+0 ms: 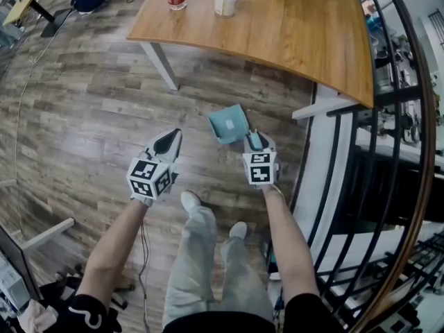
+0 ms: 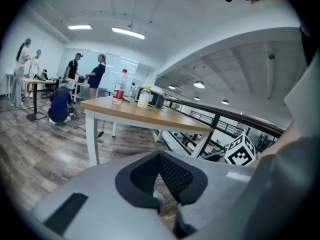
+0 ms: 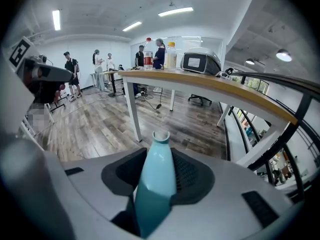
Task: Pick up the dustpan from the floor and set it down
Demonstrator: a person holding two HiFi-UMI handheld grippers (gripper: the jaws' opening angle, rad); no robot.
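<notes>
Dustpan (image 1: 229,123) handle sits between right gripper (image 1: 255,141) fingers, seemingly slack around it; left gripper (image 1: 172,137) fingers clenched.

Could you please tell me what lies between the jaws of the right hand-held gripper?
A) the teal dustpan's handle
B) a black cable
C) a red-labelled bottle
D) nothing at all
A: in the right gripper view the teal dustpan handle runs up between the jaws of the right hand-held gripper.

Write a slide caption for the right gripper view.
Teal dustpan handle standing between the right tongs, wooden table beyond.
</notes>
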